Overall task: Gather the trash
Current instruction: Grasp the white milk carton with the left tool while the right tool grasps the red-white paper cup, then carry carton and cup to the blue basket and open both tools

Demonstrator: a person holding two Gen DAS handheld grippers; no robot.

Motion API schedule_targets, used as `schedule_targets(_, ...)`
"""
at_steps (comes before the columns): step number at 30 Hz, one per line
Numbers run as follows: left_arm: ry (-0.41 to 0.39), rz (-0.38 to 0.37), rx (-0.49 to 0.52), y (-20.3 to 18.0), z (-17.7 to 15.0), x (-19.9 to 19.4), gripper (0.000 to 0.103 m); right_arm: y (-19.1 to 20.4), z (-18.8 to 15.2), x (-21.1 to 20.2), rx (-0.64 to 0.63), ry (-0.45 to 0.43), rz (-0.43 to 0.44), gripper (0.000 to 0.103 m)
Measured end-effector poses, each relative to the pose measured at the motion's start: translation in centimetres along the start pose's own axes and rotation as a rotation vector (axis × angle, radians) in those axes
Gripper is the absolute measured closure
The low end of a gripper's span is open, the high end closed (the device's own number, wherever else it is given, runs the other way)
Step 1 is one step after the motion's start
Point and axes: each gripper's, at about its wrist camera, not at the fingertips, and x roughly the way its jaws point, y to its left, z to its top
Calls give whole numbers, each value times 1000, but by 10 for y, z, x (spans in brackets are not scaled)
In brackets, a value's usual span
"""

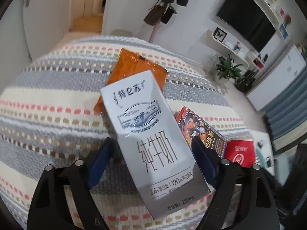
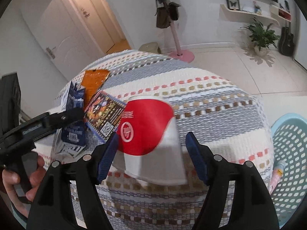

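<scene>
Left hand-held gripper (image 1: pixel 151 149) (half-open) straddles milk carton (image 1: pixel 153 143) — unpinched.

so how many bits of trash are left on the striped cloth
4: milk carton between the left tongs, orange packet behind it, dark printed box beside it, red-and-white cup between the right tongs. More may be hidden.
</scene>
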Motion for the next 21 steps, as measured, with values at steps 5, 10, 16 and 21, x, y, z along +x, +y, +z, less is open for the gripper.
schedule_targets(5,-7,-16,34,-7,1,-3,44,8,-2,-3,-15,-9,42,59)
schedule_targets(10,-18,5,79,-5,-18,-19,49,16,-5,-15,-37,-42,59,69)
schedule_targets(16,-84,-38,102,-5,-36,-53,50,22,-13,-37,-57,-102,62,73)
schedule_targets(21,-184,-87,155,-24,-45,-96,50,18,-19,-68,-59,-171,40,73)
